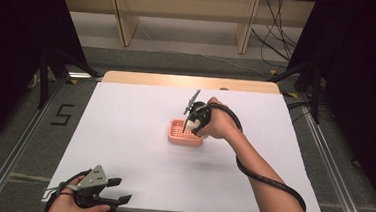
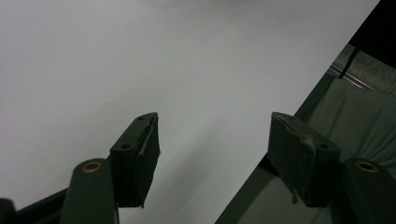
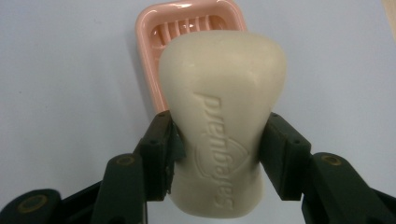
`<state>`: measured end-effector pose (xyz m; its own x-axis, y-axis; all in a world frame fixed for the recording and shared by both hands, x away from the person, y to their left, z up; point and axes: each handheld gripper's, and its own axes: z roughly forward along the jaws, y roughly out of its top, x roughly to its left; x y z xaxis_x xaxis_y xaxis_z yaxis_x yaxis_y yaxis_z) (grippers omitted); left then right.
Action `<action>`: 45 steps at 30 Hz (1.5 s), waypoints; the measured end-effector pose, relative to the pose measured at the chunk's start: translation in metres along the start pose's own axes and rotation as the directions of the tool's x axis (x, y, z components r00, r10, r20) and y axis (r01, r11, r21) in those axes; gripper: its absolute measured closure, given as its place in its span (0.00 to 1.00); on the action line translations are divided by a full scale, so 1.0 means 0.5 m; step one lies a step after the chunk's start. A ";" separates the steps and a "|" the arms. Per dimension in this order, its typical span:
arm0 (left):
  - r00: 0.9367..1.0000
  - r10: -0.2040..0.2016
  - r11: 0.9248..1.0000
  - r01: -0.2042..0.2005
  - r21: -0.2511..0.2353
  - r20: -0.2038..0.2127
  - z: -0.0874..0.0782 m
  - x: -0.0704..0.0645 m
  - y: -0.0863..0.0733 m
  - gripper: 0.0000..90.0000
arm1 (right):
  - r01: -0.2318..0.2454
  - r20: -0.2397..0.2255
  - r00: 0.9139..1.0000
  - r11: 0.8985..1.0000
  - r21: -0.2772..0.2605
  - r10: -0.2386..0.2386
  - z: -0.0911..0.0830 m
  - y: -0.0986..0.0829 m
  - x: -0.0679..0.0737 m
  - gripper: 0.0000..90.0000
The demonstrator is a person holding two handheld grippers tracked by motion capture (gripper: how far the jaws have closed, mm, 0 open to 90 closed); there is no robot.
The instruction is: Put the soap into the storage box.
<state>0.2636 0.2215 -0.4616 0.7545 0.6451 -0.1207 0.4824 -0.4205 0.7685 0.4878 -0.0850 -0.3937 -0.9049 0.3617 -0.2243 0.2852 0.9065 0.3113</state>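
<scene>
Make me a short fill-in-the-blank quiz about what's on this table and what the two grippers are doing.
1. The right gripper is shut on a bar of ____.
2. The soap dish is ____ in colour.
3. The left gripper has its jaws ____, with nothing between them.
4. The word pressed into the bar is ____.

Missing words: soap; pink; open; Safeguard

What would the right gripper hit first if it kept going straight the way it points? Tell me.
Probably the pink soap dish: it lies just beyond the soap bar clamped in the right gripper. How far apart they are is unclear.
</scene>
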 end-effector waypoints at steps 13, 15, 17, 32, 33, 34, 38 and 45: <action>1.000 -0.020 1.000 0.021 -0.008 0.003 0.002 -0.001 -0.001 0.37 | -0.019 -0.009 1.000 1.000 -0.013 0.018 0.006 0.012 0.005 0.56; 1.000 -0.022 1.000 0.022 -0.008 0.001 0.002 -0.002 -0.001 0.37 | 0.035 0.001 0.999 0.999 -0.022 -0.035 0.009 0.013 -0.002 0.56; 1.000 -0.021 1.000 0.021 -0.008 0.002 0.002 -0.001 -0.001 0.37 | 0.000 -0.004 1.000 1.000 -0.006 0.000 0.008 0.016 0.003 0.56; 1.000 -0.003 1.000 0.003 0.010 -0.002 -0.002 0.001 0.000 0.37 | 0.041 -0.012 0.999 0.999 -0.021 -0.042 0.024 0.020 -0.002 0.56; 1.000 -0.003 1.000 0.003 0.010 -0.002 -0.002 0.001 0.000 0.37 | 0.041 -0.012 0.999 0.999 -0.021 -0.042 0.024 0.020 -0.002 0.56; 1.000 -0.004 1.000 0.004 0.008 -0.003 -0.002 0.001 0.000 0.37 | 0.026 -0.009 1.000 1.000 -0.007 -0.026 0.025 0.023 0.002 0.56; 1.000 -0.017 1.000 0.017 -0.003 0.001 -0.001 -0.001 0.000 0.37 | 0.049 -0.016 0.999 0.999 -0.017 -0.050 0.031 0.023 -0.001 0.56; 1.000 -0.016 1.000 0.016 -0.003 0.001 -0.001 -0.001 0.000 0.37 | 0.028 -0.005 1.000 1.000 0.001 -0.028 0.037 0.026 0.005 0.56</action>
<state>0.2629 0.2214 -0.4615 0.7469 0.6513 -0.1338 0.4934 -0.4079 0.7682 0.4952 -0.0682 -0.4071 -0.9142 0.3347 -0.2284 0.2596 0.9165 0.3043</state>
